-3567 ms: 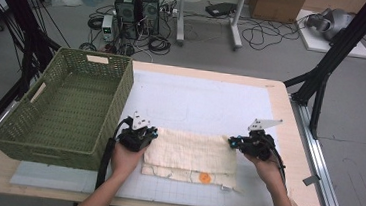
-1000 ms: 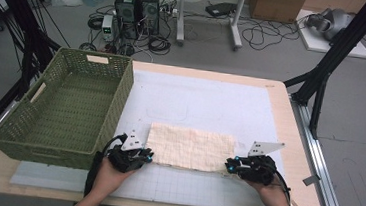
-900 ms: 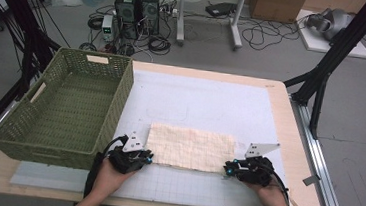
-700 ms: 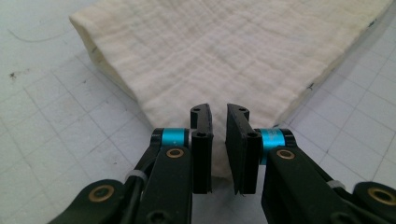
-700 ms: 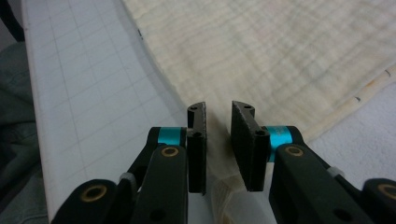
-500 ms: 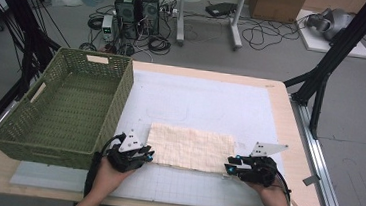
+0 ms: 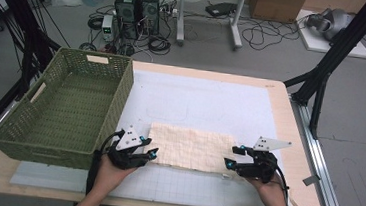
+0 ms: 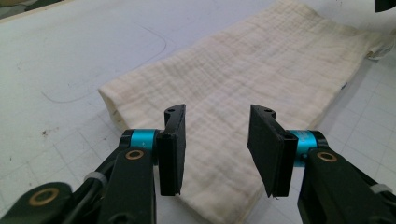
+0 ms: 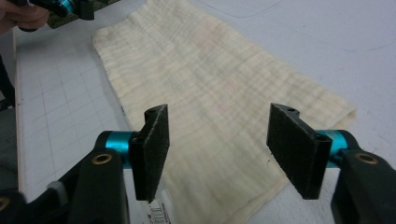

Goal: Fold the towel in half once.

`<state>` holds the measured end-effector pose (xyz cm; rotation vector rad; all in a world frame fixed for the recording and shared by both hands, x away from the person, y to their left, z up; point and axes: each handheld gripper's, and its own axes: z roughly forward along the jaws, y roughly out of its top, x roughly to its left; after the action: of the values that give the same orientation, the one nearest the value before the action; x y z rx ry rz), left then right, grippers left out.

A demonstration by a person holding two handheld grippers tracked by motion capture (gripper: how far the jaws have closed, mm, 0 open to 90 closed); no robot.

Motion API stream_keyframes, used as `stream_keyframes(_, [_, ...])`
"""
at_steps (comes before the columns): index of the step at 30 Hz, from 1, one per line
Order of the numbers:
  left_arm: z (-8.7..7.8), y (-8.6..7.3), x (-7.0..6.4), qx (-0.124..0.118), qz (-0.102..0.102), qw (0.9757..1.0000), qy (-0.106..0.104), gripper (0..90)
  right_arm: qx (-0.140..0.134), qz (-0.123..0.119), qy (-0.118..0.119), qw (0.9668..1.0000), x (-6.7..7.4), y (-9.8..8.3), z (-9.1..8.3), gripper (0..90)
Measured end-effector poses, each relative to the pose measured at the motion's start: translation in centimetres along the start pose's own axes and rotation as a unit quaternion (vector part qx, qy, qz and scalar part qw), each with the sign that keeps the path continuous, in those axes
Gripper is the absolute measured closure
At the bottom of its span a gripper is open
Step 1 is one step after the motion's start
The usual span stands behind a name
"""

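a folded cream waffle-weave cloth [image 7: 191, 147] lies flat on the white gridded table mat [image 7: 206, 105], just right of the green woven basket [image 7: 65, 105]. the left gripper [image 7: 150, 152] sits at its left end, the right gripper [image 7: 229, 161] at its right end; both have just been opening, jaws apart above the cloth, gripping nothing.

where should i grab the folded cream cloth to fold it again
Take the folded cream cloth at its two near corners, where its short ends meet the edge facing the person. It lies flat as a long rectangle, so only the edges give anything to pinch. The left hand-held gripper and right hand-held gripper, jaws just opened, already sit low at those ends.
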<state>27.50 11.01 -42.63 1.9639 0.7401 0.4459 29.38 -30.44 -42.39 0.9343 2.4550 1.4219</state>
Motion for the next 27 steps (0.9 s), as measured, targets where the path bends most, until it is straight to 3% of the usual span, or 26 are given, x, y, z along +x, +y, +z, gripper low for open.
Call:
stream_keyframes(14, [-0.19, -0.27, 0.01, -0.008, -0.007, 0.9999, 0.005, 47.8, 0.007, -0.01, -0.009, 0.9999, 0.44, -0.11, 0.23, 29.3])
stream_keyframes(27, [-0.24, -0.35, 0.19, -0.011, -0.008, 0.9999, 0.005, 45.7, 0.006, -0.014, -0.017, 0.9997, 0.36, 0.11, 0.4, 27.6])
